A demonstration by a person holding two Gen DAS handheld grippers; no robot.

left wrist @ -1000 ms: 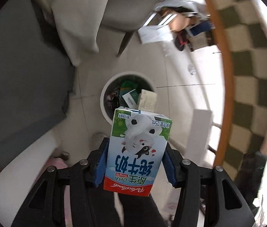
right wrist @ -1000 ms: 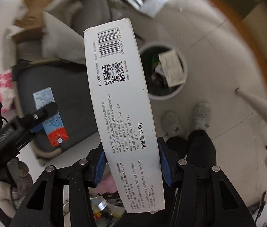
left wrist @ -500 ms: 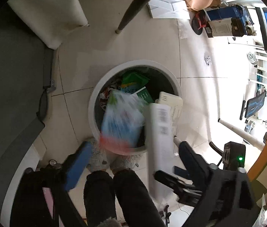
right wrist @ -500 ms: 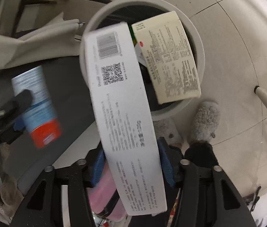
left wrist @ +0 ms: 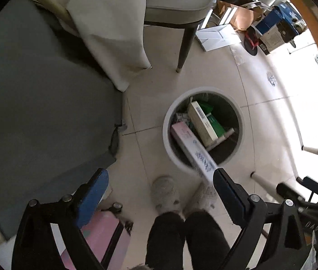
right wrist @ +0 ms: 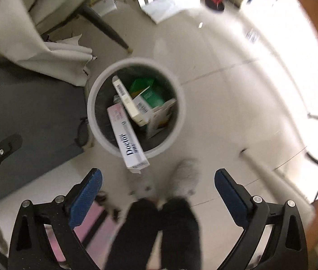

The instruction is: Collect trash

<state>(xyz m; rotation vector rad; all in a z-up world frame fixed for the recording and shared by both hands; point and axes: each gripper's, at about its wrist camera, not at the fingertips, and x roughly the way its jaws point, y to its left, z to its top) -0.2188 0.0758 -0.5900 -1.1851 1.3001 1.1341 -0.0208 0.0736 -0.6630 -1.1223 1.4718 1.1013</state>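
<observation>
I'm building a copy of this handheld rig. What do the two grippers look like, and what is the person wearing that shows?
Both match. The left gripper and the right gripper each have two black, angular, open-frame fingers with silver screw heads at the joints and flat blue pads on the inner faces. No cables or markings are legible on them. Below, the person wears dark trousers and pale fluffy slippers.

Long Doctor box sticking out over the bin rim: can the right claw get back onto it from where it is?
Probably yes. The right claw is opening with nothing between its pads, and the long box leans over the bin rim just ahead, its near end uncovered.
</observation>
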